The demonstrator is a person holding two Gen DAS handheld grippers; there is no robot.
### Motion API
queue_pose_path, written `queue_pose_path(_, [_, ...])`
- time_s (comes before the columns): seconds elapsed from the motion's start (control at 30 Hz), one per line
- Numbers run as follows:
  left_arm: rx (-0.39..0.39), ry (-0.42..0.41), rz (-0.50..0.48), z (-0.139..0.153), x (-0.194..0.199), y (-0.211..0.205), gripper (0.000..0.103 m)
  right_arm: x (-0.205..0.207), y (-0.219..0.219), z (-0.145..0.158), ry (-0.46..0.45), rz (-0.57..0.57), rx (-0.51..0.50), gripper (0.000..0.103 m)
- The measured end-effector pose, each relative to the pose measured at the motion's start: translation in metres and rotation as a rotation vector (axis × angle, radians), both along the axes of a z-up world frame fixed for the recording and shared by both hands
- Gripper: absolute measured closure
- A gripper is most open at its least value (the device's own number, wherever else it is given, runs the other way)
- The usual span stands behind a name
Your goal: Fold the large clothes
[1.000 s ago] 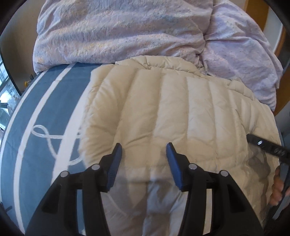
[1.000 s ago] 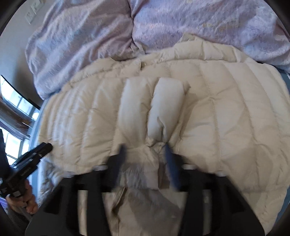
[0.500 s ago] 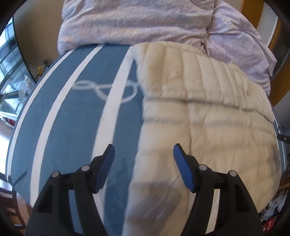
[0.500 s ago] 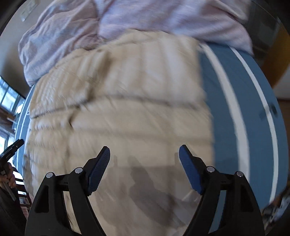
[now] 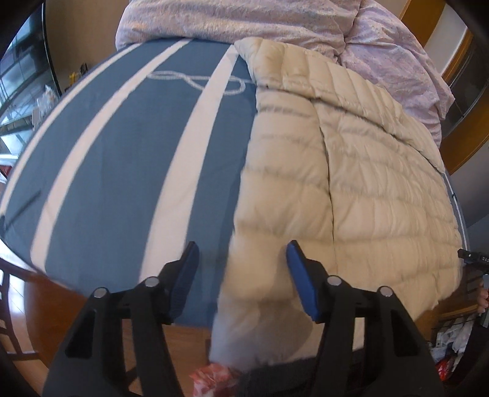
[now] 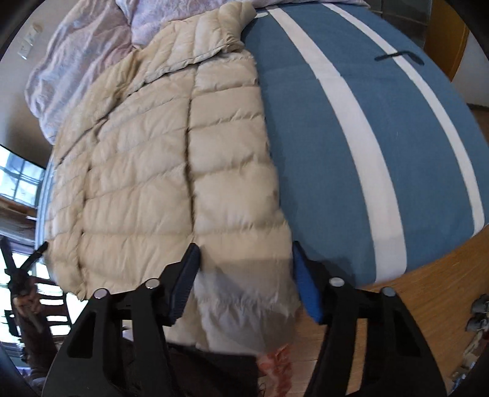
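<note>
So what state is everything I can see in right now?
Cream quilted puffer jacket: folded lengthwise, near end hanging over the bed edge.
Blue white-striped bedspread: spread flat.
Lilac rumpled duvet: bunched up.
Left gripper: open.
Right gripper: open.

The left gripper (image 5: 241, 256) hovers, jaws wide apart, over the jacket's (image 5: 351, 171) near corner on the striped bed (image 5: 122, 171); lilac duvet (image 5: 275, 21) behind.
</note>
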State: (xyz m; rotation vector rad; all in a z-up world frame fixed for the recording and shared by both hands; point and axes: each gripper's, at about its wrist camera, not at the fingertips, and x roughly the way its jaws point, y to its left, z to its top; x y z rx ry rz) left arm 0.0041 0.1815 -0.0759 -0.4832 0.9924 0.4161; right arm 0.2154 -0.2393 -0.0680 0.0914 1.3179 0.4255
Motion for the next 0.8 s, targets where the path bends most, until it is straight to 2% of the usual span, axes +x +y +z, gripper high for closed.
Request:
queue_pose_path(0.13, [-0.027, -0.023, -0.006, -0.001, -0.013, -0.012, 0.057, -0.012, -0.005, -0.001, 0.02, 0.025, 0.048, 0.057])
queue_pose_path(0.33, [-0.023, -0.02, -0.023, -0.002, -0.024, -0.03, 0.06, -0.018, -0.014, -0.005, 0.061, 0.01, 0.141, 0.061])
queue_pose_path(0.4, [-0.023, -0.02, -0.029, -0.002, -0.024, -0.034, 0.062, -0.018, -0.018, -0.006, 0.065, 0.003, 0.164, 0.069])
queue_pose_path(0.47, [-0.027, -0.019, -0.036, -0.002, -0.024, -0.036, 0.069, -0.018, -0.021, -0.008, 0.081, -0.001, 0.182, 0.081])
queue_pose_path(0.5, [-0.034, -0.019, -0.041, -0.003, -0.023, -0.037, 0.077, -0.017, -0.021, -0.008, 0.083, -0.004, 0.19, 0.086])
queue_pose_path(0.57, [-0.03, -0.017, -0.046, -0.002, -0.023, -0.04, 0.086, -0.016, -0.018, -0.005, 0.075, -0.004, 0.2, 0.091])
queue_pose_path(0.63, [-0.006, -0.014, -0.054, 0.002, -0.021, -0.043, 0.095, -0.015, -0.016, 0.001, 0.057, 0.001, 0.195, 0.094])
queue_pose_path(0.8, [0.025, -0.034, -0.042, 0.016, -0.02, -0.04, 0.099, -0.009, -0.011, 0.02, -0.003, -0.005, 0.196, 0.096])
